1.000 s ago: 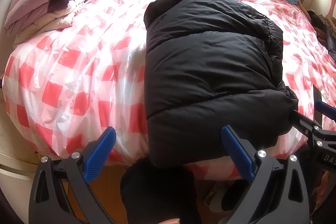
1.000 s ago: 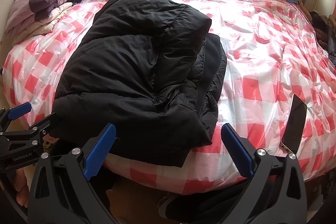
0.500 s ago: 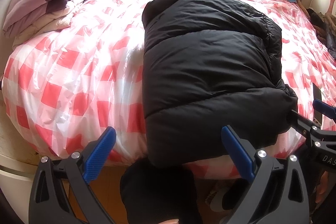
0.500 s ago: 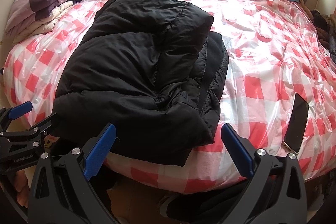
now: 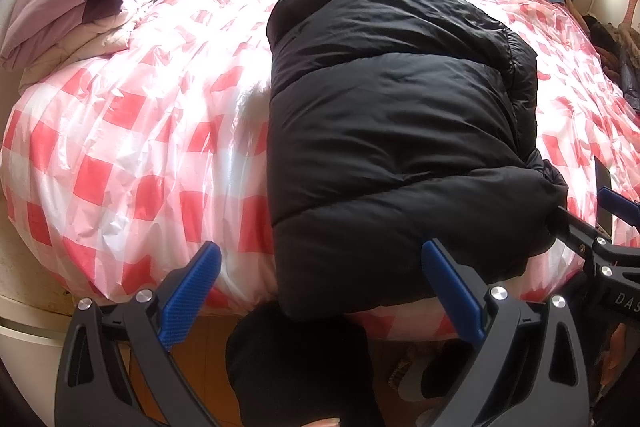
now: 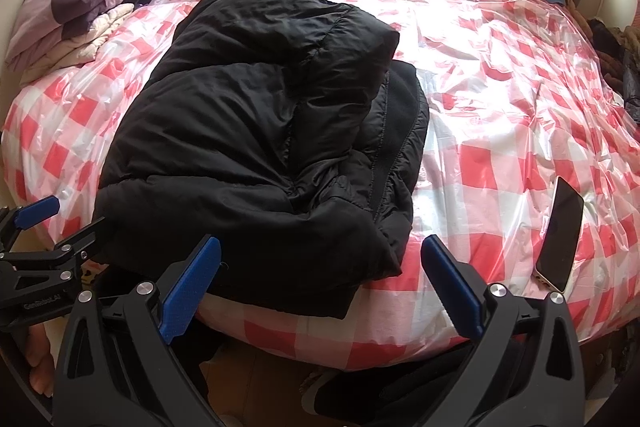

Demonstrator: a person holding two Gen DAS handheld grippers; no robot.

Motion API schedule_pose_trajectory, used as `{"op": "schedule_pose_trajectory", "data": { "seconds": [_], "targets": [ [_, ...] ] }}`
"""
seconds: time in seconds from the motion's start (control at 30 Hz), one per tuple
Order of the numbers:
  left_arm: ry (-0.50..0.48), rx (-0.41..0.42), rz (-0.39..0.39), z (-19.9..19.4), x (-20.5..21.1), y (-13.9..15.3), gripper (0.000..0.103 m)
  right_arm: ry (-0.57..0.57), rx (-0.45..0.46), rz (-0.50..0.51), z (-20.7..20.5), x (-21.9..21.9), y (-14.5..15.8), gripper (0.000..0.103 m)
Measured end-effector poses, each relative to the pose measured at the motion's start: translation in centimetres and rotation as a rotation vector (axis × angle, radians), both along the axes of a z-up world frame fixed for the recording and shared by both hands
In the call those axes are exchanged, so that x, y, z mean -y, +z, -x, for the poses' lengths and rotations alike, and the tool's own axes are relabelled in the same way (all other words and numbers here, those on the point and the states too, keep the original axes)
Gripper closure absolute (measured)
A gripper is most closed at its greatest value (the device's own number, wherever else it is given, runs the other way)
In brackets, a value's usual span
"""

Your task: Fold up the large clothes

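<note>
While both claws (image 5: 320, 287) (image 6: 320, 287) gape empty, folded black jacket (image 6: 260, 147) overhangs bed (image 6: 500, 107), underside hidden.

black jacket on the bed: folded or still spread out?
Folded. The black puffer jacket lies as a compact bundle on the checked bed cover, layers doubled over, no sleeve spread out. Both claws are open and off it.

Phone (image 6: 560, 233) on checked bedcover (image 6: 500, 99)

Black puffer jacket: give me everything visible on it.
The black puffer jacket is matte, quilted and puffy, folded into a thick bundle, with stitched seams and a zipper line along its right edge. It lies on the red-and-white checked plastic sheet at the bed's near edge, overhanging slightly. Neither gripper grips it.
</note>
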State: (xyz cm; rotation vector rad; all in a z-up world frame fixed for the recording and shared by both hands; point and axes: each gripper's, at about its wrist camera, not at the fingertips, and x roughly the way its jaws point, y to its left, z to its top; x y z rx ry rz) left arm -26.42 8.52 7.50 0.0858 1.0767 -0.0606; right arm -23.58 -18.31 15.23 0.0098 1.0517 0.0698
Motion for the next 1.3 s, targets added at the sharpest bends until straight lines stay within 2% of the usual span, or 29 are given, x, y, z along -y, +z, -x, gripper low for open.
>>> {"op": "schedule_pose_trajectory", "data": {
  "seconds": [0.43,0.77,1.3],
  "targets": [
    [-0.020,-0.026,0.010,-0.5,-0.2,-0.5,0.007,-0.019,-0.027,0.046,-0.4,0.4,-0.5,0.006],
    [-0.018,-0.044,0.017,-1.1,-0.3,-0.9,0.007,-0.017,-0.031,0.032,-0.7,0.6,-0.8,0.006],
    [-0.022,-0.044,-0.014,-1.3,0.1,-1.0,0.007,-0.027,-0.014,0.019,-0.7,1.0,-0.6,0.006]
  ]
}}
